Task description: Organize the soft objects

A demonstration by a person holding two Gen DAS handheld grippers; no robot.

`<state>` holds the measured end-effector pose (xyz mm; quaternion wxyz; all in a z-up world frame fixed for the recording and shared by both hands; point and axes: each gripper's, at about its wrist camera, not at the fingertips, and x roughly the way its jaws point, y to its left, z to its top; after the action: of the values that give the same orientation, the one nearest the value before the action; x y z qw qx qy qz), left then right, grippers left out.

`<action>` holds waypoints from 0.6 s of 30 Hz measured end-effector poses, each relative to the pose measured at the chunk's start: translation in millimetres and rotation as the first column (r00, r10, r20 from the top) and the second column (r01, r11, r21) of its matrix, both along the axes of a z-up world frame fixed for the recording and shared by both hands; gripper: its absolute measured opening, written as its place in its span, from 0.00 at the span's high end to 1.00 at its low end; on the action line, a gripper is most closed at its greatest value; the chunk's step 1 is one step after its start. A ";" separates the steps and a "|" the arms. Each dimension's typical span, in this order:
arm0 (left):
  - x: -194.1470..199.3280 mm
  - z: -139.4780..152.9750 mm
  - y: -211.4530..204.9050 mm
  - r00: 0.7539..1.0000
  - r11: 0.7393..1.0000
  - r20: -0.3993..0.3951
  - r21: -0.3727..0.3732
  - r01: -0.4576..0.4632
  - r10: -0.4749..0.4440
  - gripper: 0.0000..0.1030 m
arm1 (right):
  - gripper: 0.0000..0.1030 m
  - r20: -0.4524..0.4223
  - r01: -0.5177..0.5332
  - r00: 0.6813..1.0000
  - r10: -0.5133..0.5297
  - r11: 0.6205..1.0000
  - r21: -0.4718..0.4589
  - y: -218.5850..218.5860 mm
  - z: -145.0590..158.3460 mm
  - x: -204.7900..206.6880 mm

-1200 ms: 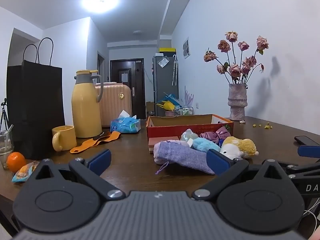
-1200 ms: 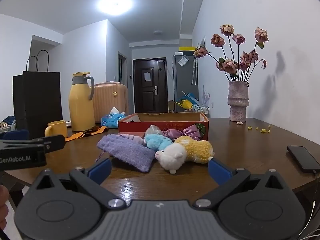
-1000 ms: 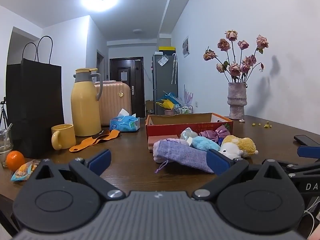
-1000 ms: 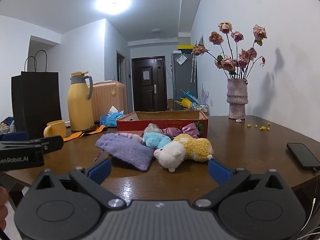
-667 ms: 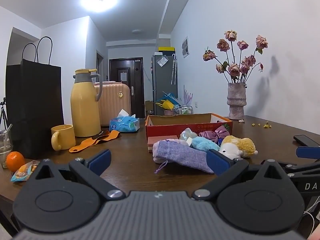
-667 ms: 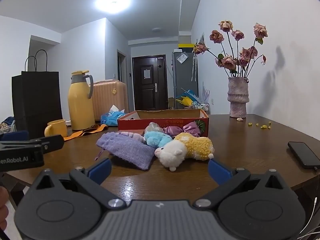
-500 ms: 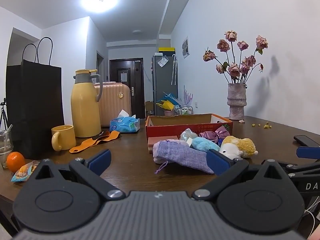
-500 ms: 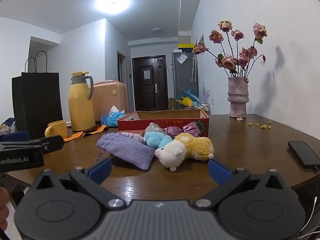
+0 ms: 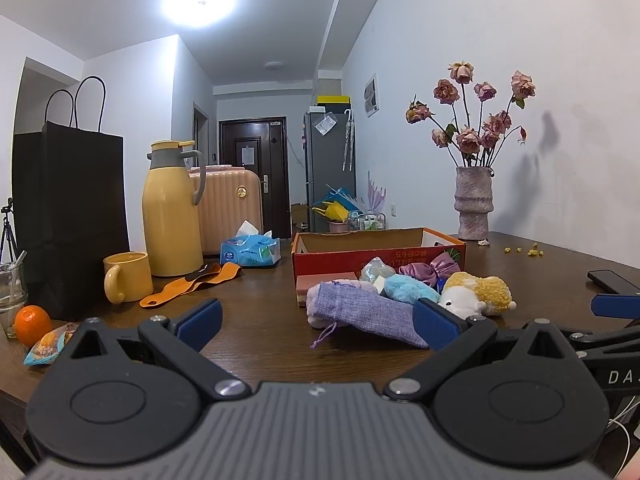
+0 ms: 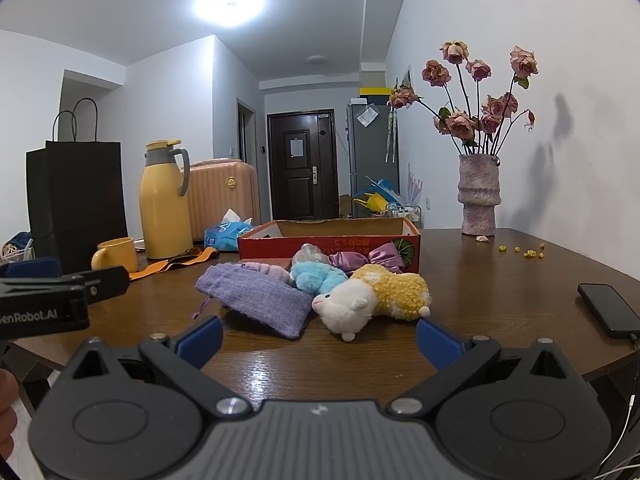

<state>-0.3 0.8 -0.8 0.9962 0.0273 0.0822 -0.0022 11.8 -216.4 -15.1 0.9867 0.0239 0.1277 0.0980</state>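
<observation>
Waiting wide apart and empty, the left gripper (image 9: 316,318) and right gripper (image 10: 318,338) hover off the table's (image 10: 500,292) near edge, likely sizing up a first pick. The soft toys sit mid-table, heaped against the red box (image 10: 328,238): purple pouch (image 10: 256,294), sheep plush (image 10: 376,296). Only the left view shows the orange (image 9: 32,319); the right shows the phone (image 10: 608,308) whole.

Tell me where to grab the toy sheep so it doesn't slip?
Probably the sheep is best pinched across its fluffy yellow body, coming from above with the open right gripper. It lies on its side on the table, so the thick middle faces up, while the white head is rounder. The pouch crowds its left.
</observation>
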 end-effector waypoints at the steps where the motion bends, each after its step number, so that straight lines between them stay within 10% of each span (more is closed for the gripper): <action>1: -0.2 0.0 0.1 1.000 1.000 0.000 -0.001 0.000 0.000 0.00 | 0.00 -0.001 0.001 1.000 -0.001 1.000 0.000 -0.3 0.1 0.3; 18: -0.6 -1.2 0.3 1.000 1.000 -0.005 0.000 0.000 0.000 0.00 | 0.00 -0.015 -0.003 1.000 0.003 1.000 0.008 -2.5 -1.6 2.3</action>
<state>-0.9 1.1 -2.0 0.9960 0.0274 0.0846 -0.0021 14.1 -218.9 -16.7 0.9855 0.0282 0.1347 0.0998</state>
